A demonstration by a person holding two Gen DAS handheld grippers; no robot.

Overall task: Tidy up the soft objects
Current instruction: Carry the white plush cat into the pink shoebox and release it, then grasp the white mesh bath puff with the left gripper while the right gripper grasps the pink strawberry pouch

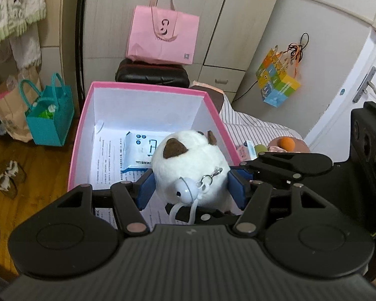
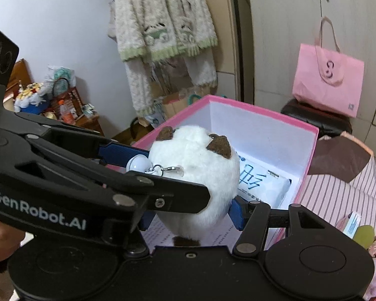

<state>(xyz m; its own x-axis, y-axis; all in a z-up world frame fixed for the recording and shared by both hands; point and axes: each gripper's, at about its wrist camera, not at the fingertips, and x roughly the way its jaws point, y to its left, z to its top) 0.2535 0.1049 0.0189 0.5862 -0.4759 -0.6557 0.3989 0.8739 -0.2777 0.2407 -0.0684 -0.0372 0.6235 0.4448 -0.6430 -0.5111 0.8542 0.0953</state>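
A white plush toy [image 1: 190, 168] with brown ears and a white keychain bell is held over an open pink box [image 1: 148, 87] with a white inside. My left gripper [image 1: 190, 188] is shut on the plush, one blue pad on each side. In the right wrist view the plush [image 2: 198, 175] also sits between my right gripper's [image 2: 193, 213] blue pads, and the left gripper's arm crosses in front of it. A white wet-wipe pack [image 1: 140, 153] and printed paper lie in the box.
The box stands on a pink striped bedspread [image 1: 250, 123] with small soft items [image 1: 285, 143] to its right. A pink bag [image 1: 163, 37] on a black case, a teal bag [image 1: 50, 115] on the wooden floor, cupboards and hanging clothes [image 2: 163, 32] surround it.
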